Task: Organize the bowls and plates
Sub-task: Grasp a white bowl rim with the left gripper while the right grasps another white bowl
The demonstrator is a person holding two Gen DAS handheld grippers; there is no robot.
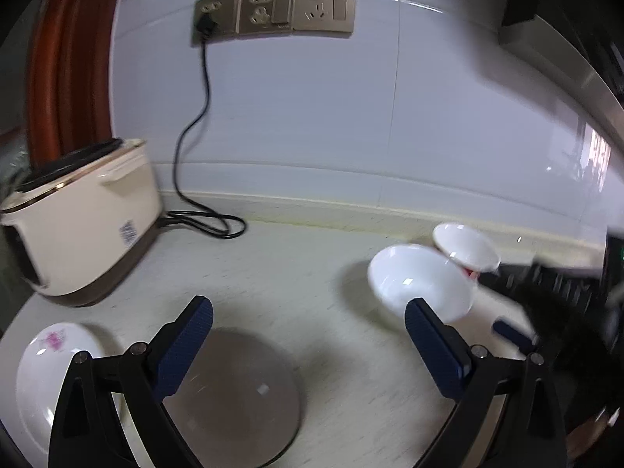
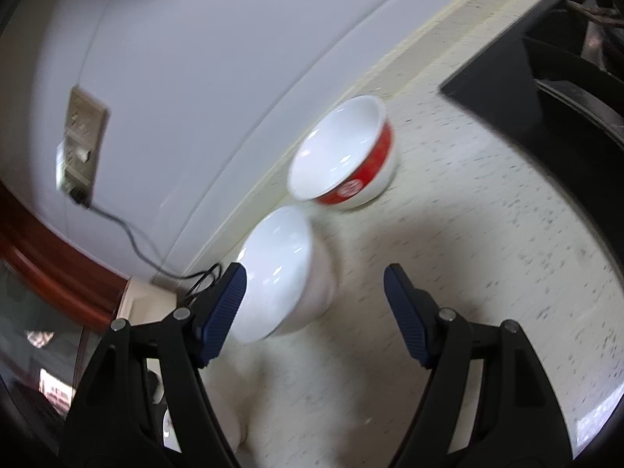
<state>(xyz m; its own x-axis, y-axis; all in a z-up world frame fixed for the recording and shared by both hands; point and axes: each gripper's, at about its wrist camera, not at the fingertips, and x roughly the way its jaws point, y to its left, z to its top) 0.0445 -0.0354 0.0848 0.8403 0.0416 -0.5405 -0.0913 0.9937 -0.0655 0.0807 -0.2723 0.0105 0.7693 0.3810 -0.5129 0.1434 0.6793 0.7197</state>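
In the left wrist view my left gripper (image 1: 308, 335) is open and empty above a grey round plate (image 1: 241, 401). A white plate with a pink flower (image 1: 43, 362) lies at the lower left, partly behind the left finger. A plain white bowl (image 1: 421, 280) and a red-banded bowl (image 1: 466, 245) stand side by side at the right. In the right wrist view my right gripper (image 2: 316, 304) is open. The white bowl (image 2: 280, 277) sits just ahead of it, near the left pad (image 2: 224, 308). The red-banded bowl (image 2: 343, 152) stands beyond.
A cream appliance (image 1: 85, 218) stands at the left with its black cord (image 1: 195, 124) plugged into the wall sockets (image 1: 273, 9). A black stove top (image 2: 507, 89) borders the speckled counter (image 2: 487, 234) at the right. The right gripper's blurred arm (image 1: 565, 292) reaches in from the right.
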